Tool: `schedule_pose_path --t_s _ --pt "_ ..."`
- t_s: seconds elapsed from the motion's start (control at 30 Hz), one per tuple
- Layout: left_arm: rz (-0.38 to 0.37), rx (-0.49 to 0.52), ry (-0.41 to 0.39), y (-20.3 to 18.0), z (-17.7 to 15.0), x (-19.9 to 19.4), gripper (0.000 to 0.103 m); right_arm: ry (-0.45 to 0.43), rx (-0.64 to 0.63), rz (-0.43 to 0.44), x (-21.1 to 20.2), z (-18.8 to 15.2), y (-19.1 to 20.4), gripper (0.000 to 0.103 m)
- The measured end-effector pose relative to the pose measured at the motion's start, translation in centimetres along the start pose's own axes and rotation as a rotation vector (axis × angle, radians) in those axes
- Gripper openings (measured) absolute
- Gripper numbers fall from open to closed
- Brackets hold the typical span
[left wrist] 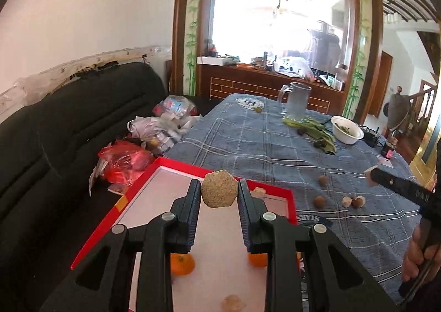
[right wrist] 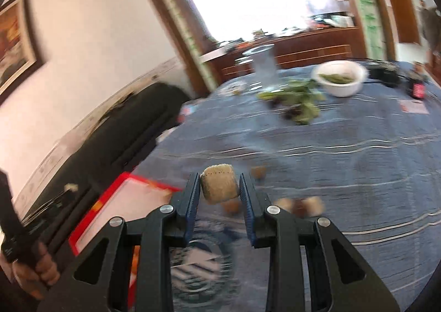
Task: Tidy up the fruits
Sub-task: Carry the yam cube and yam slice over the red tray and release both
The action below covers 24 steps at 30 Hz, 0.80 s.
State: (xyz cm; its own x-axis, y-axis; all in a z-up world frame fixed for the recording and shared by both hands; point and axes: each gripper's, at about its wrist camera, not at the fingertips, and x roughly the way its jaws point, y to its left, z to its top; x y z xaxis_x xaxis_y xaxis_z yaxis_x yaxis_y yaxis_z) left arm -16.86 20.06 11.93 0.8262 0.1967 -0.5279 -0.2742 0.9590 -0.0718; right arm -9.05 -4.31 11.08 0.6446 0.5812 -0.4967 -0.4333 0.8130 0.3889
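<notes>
Two oranges [left wrist: 182,264] sit half hidden behind left fingers [left wrist: 193,201] pinching a speckled ball [left wrist: 219,188].

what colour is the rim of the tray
Red, around a pale inside; the tray shows best in the left wrist view.

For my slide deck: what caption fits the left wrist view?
Left gripper holds a tan, grainy lump above the red-rimmed tray, two oranges below.

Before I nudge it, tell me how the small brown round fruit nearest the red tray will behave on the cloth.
The brown fruit looks round, so it will probably roll. It seems small and likely light. The plaid tablecloth may slow it.
</notes>
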Motion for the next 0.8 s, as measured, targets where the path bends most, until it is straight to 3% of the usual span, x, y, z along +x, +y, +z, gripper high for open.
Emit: schedule_pose_path --t_s 0.37,0.57,0.8 --pt "0.048 0.012 0.099 2.0 -3.2 1.6 0.026 0.199 -0.219 0.16 5.0 -6.8 10.7 0.032" --pt "0.069 0.026 0.146 2.6 -4.8 2.3 0.026 0.268 -0.247 0.196 6.3 -8.8 12.3 0.032" --pt "0.074 0.043 0.159 2.3 -5.0 2.5 0.026 0.284 -0.277 0.195 6.7 -9.7 12.9 0.032"
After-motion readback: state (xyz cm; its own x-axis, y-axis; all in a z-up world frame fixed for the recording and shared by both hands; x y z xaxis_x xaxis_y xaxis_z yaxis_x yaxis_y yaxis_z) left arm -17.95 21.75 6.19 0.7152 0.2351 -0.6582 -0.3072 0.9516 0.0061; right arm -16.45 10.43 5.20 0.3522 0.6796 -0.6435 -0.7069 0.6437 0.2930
